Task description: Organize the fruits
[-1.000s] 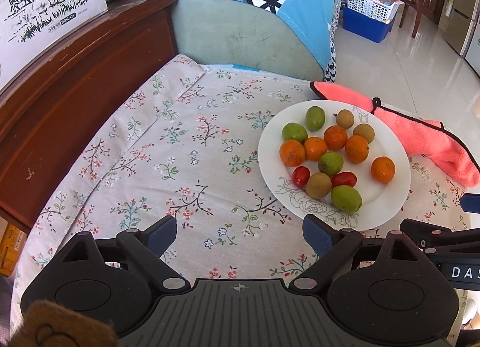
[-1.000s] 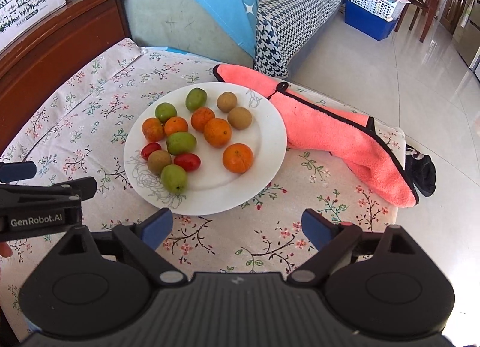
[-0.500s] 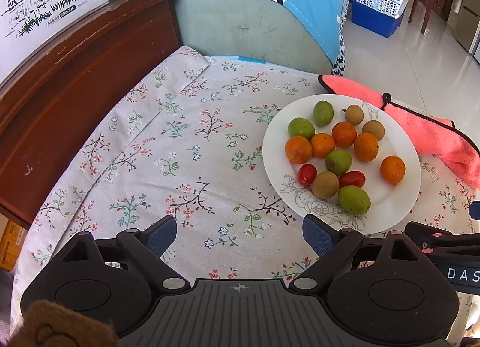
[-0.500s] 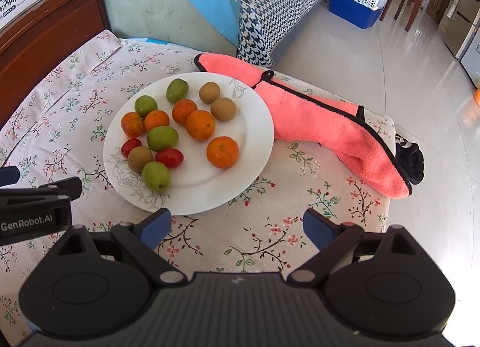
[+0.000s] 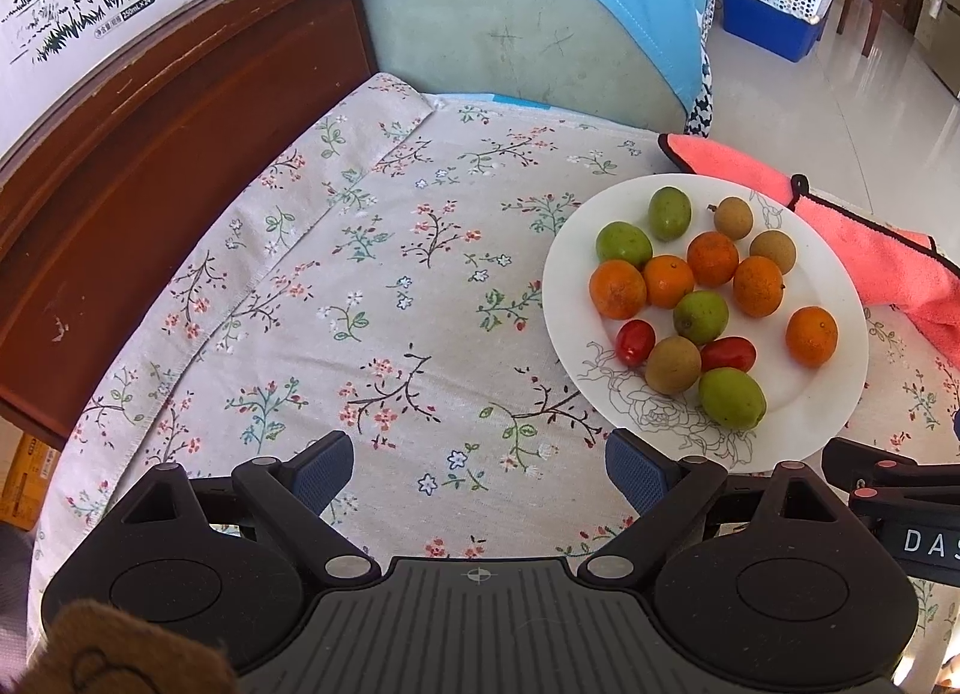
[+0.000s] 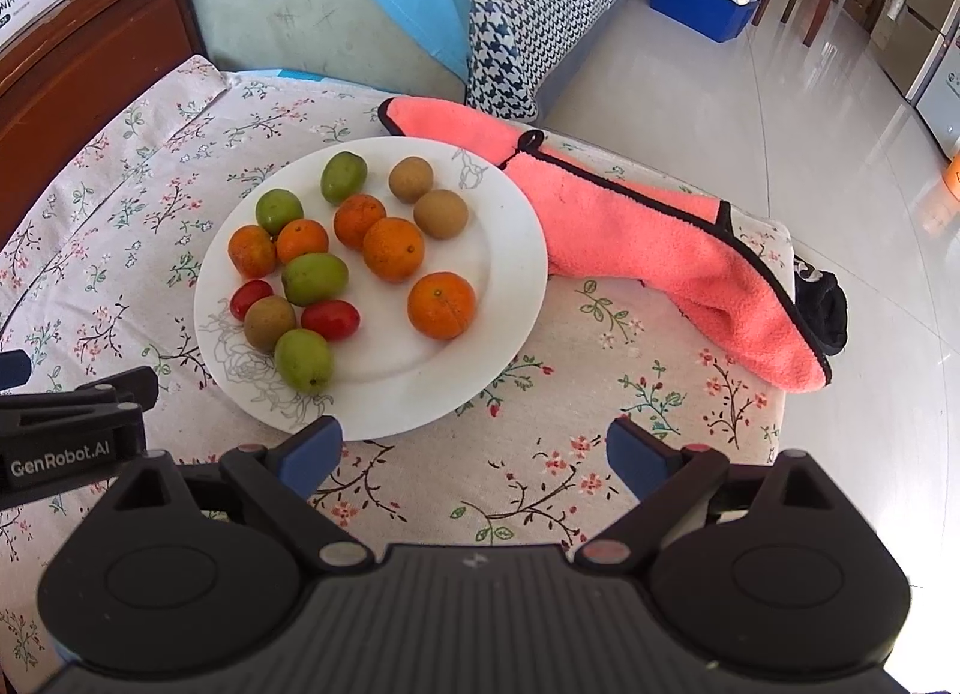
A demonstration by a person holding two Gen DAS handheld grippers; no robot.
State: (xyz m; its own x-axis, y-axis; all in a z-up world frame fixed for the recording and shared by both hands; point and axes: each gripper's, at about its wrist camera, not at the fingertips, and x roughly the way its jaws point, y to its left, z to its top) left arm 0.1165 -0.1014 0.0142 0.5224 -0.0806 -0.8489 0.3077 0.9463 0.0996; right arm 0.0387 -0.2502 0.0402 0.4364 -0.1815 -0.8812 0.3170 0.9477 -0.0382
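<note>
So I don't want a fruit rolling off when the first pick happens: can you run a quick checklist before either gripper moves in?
1. Left gripper open with nothing between its fingers: ok.
2. Right gripper open with nothing between its fingers: ok.
3. All fruit on the white plate, none loose on the tablecloth: ok.
4. A fruit with free space around it for an easy first pick: ok, the lone orange sits apart from the cluster.
5. Pink towel clear of the plate: not ok, it lies against the rim.
6. A container to sort the fruit into: cannot tell, none is in view.
</note>
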